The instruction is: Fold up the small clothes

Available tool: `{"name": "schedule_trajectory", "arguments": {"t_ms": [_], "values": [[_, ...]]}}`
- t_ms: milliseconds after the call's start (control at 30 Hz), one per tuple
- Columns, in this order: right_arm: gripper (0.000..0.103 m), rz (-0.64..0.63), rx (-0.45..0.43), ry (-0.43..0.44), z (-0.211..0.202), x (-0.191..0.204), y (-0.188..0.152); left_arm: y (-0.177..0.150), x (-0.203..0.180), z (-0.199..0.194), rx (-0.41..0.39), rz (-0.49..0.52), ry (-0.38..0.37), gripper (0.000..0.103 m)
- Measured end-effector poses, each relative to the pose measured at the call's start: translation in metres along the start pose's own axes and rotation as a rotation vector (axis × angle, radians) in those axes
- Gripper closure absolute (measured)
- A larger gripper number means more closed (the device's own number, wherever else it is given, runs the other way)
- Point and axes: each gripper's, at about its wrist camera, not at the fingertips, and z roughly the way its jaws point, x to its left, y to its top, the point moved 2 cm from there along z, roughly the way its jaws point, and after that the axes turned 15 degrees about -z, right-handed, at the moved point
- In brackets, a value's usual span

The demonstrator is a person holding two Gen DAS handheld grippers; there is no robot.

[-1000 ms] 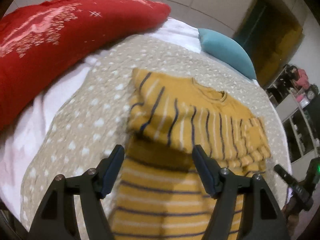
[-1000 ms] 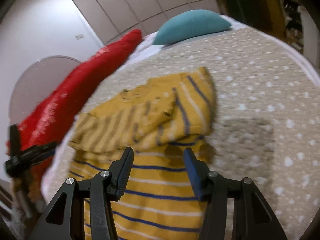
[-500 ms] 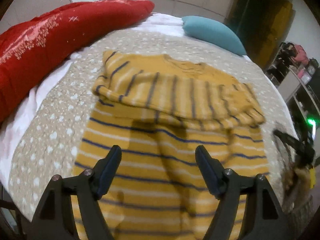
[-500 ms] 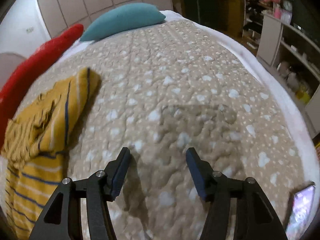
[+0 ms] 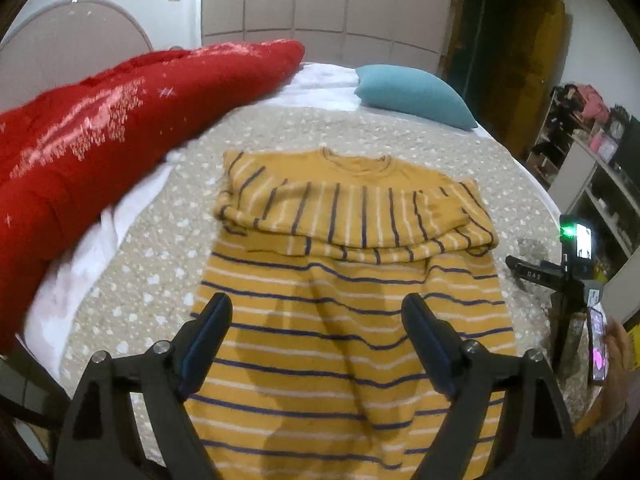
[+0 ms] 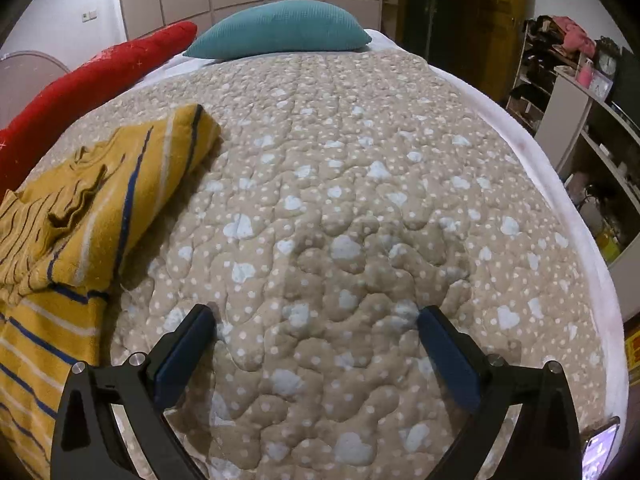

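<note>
A mustard-yellow sweater (image 5: 352,280) with navy and white stripes lies flat on the beige quilt (image 5: 160,264), both sleeves folded across its chest. My left gripper (image 5: 316,320) is open and empty, above the sweater's lower half. My right gripper (image 6: 316,332) is open and empty over bare quilt (image 6: 360,200), to the right of the sweater (image 6: 92,208). In the left wrist view the right gripper (image 5: 560,280) shows at the right edge.
A red pillow (image 5: 100,136) lies along the left side of the bed, a teal pillow (image 5: 412,94) at the head. Shelves with clutter (image 6: 580,120) stand beyond the bed's right edge. A phone (image 6: 600,452) lies at the near right corner.
Both grippers have pulled back from the folded sleeves and risen. The right gripper swung right, off the sweater and over bare quilt. The sweater has stayed in place.
</note>
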Motion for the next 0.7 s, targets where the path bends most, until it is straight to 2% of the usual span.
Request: {"name": "schedule_trajectory", "arguments": {"t_ms": [233,467,700], "values": [[0.0,0.003,-0.002,0.003,-0.001,-0.003,-0.001,-0.012,0.002,0.022,0.068,-0.039,-0.019,0.017],[0.0,0.002,-0.002,0.003,-0.001,-0.003,-0.001,-0.014,0.001,0.017,0.027,-0.001,0.013,0.017],[0.0,0.002,-0.003,0.003,-0.002,-0.003,-0.001,-0.017,0.004,0.021,0.033,-0.006,0.016,0.017]]}}
